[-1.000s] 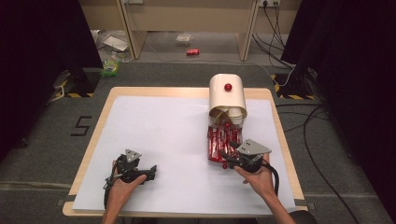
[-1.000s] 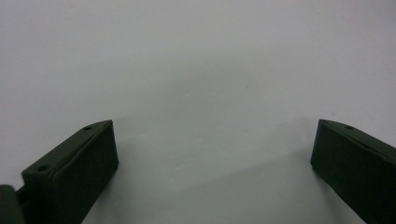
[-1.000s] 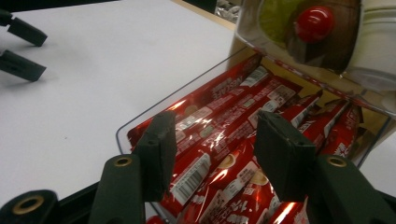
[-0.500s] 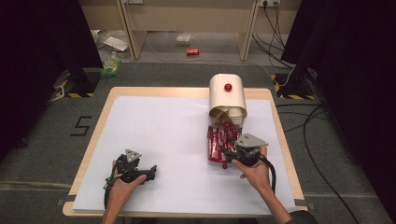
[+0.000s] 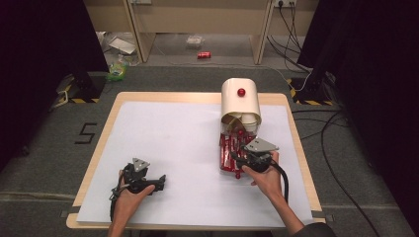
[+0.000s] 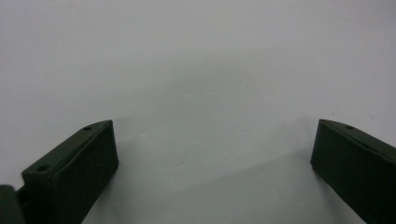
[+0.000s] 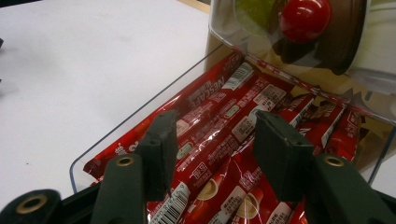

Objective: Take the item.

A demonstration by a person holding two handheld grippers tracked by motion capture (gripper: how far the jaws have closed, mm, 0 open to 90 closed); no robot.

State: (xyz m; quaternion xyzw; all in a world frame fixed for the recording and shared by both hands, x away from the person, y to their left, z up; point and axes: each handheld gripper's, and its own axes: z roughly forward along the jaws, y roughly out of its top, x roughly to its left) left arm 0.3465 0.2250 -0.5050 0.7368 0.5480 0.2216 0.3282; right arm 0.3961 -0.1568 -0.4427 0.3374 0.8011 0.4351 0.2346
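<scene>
A cream dispenser (image 5: 240, 104) with a red knob (image 5: 241, 92) stands at the table's far right. Its clear front tray (image 7: 140, 112) holds several red Nescafe sachets (image 5: 230, 148). My right gripper (image 5: 238, 161) hangs over the near end of that tray. In the right gripper view its jaws (image 7: 212, 140) stand apart just above the sachets (image 7: 224, 116), straddling one or two, and the pads do not press on any. The red knob (image 7: 304, 16) sits above the tray. My left gripper (image 5: 159, 180) rests at the near left, open (image 6: 212, 154), with bare white tabletop between its jaws.
White sheet (image 5: 173, 143) covers the wooden table (image 5: 99, 148). Cables (image 5: 326, 128) run on the floor to the right. A shelf unit (image 5: 197, 19) stands beyond the far edge, with litter and a red can (image 5: 203, 55) on the floor.
My right gripper has crept slightly leftward and forward over the sachets in the tray. The left gripper has stayed still.
</scene>
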